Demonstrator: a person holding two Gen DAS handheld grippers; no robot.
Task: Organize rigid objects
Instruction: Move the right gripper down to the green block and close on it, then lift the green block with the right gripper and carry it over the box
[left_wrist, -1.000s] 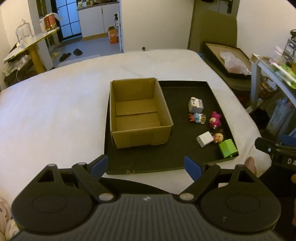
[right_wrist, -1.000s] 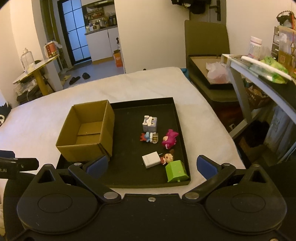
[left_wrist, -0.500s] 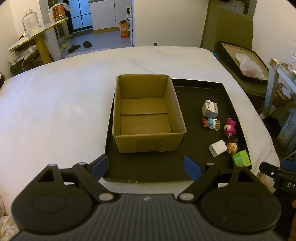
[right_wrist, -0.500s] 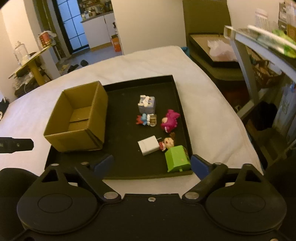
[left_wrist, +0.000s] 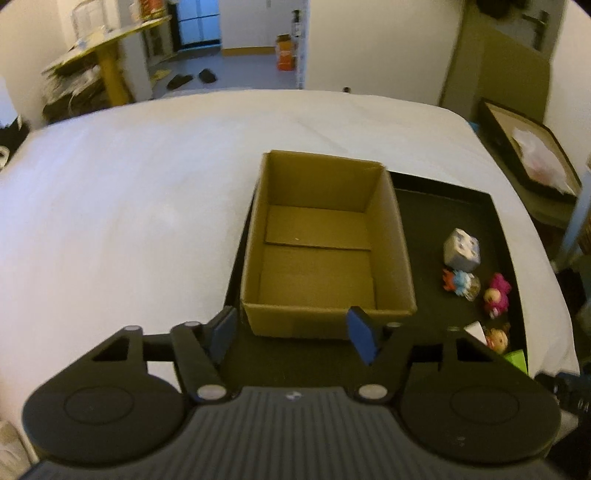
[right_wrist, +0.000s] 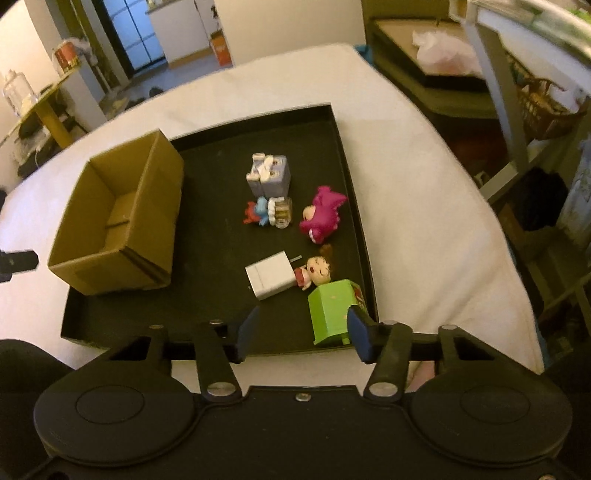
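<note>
- The white-sheeted bed (left_wrist: 129, 206) carries everything and fills most of both wrist views.
- A shallow black rectangular tray (right_wrist: 207, 306) lies on the bed, its walls low and its floor dark.
- An open brown cardboard box (left_wrist: 325, 251) stands upright in the tray's left part, at 9 o'clock from the toys in the right wrist view; nothing shows inside it.
- The left claw (left_wrist: 293, 334) hovers over the tray's near edge, its 2 blue-padded fingers spread apart with nothing between them; the box's near wall lies just ahead at 12 o'clock.
- The right claw (right_wrist: 303, 334) also has its 2 fingers spread and empty, low over the tray's near right corner.
- A bright green box-shaped block (right_wrist: 332, 310) sits in that corner, at 12 o'clock from the right claw; the claw's right finger overlaps its near edge in the picture, and whether they touch I cannot tell.
- A grey cube-shaped toy with white figures on top (right_wrist: 269, 173) stands farthest back among the toys.
- A magenta plush-looking dinosaur figure (right_wrist: 322, 216) lies at 3 o'clock from the small blue-and-red figure with a clear base (right_wrist: 269, 212).
- A white square charger block (right_wrist: 270, 275) lies on its side near the tray's middle, its prongs pointing toward 3 o'clock.
- A little brown-haired doll figure in red (right_wrist: 314, 271) lies just beside the charger block, at 12 o'clock from the green block.
</note>
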